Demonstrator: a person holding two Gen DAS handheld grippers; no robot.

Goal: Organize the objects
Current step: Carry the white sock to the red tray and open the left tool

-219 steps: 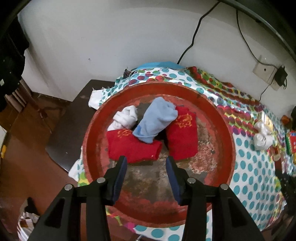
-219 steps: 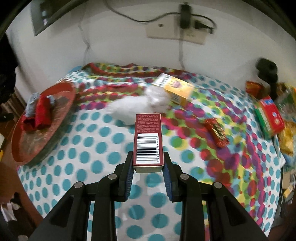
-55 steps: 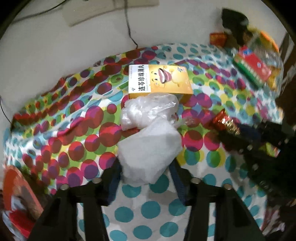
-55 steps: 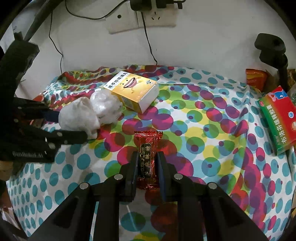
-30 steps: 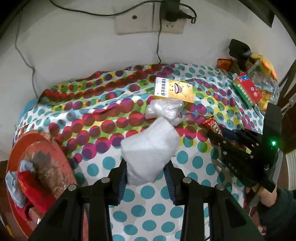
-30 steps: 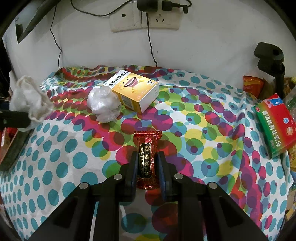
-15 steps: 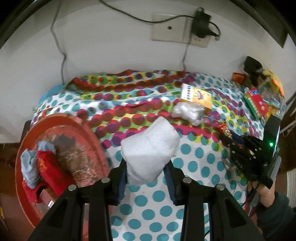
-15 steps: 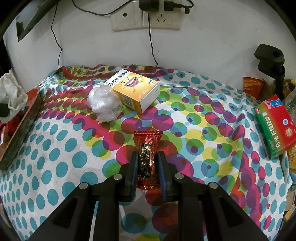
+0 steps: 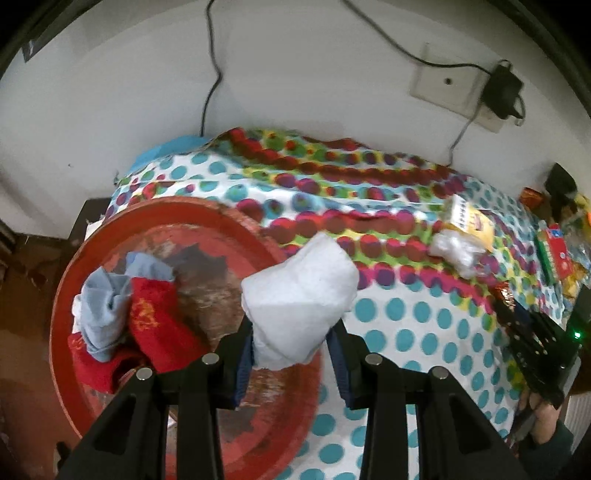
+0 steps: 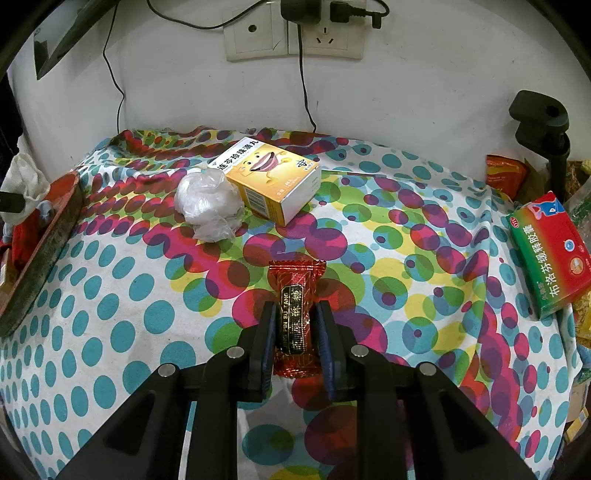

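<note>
Clamping a white rolled sock [image 9: 301,301] between its blue-padded fingers [image 9: 244,354], the left gripper [image 9: 291,354] holds the bundle in the air above the right-hand part of the round red tray [image 9: 66,280], with the sock's upper end reaching out over the tray's rim toward the dotted tablecloth [image 9: 399,314]. In the tray, to the left of the held sock, lie a red sock [image 9: 155,325] with gold stitching and a pale blue sock [image 9: 107,295], pressed together, and more red fabric shows under them near the tray's lower left edge. The tray sits at the left end of the table, partly on the cloth. Further right on the cloth, a crumpled clear plastic bag [image 9: 456,249] rests against a yellow box [image 9: 472,221]. In the right wrist view, the right gripper [image 10: 297,336] is closed narrowly on a red candy wrapper [image 10: 295,306] with a black and gold label, the pads pressing its long sides while its far end lies on the tablecloth [image 10: 122,332]. Beyond it, the plastic bag [image 10: 208,203] touches the yellow box [image 10: 271,177], which shows a cartoon smiling face. A red and green medicine box [image 10: 550,251] lies near the right edge of the cloth, well apart from the candy. The tray's rim [image 10: 48,236] appears at the far left, with the white sock [image 10: 24,181] above it. Wall sockets [image 10: 291,33] with plugged cables are mounted on the white wall behind the table.
</note>
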